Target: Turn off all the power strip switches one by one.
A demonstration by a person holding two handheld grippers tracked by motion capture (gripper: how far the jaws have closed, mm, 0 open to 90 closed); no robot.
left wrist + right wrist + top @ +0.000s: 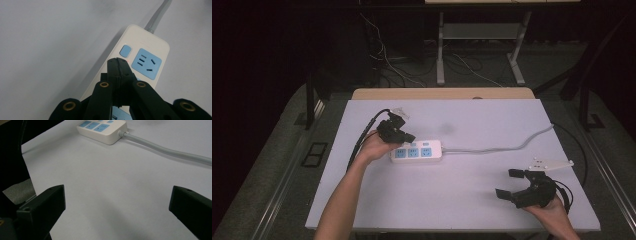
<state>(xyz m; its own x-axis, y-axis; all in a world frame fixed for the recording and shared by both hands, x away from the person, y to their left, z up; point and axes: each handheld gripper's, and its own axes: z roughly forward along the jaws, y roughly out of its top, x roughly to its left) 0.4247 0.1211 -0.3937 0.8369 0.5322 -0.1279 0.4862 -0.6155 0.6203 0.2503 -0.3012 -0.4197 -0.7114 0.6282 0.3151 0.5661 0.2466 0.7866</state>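
White plastic with blue sockets: the power strip (417, 151) lies near the middle of the table (472, 200), its grey cord (502, 147) running off to our right. We have the left gripper (119, 65) pressed shut with nothing between its jaws, its tip poised over the strip close to the small blue switch (125, 51); whether it touches we cannot tell. We judge the press itself not yet done. Our right gripper (511, 184) waits wide open and empty, well apart near the table's front edge.
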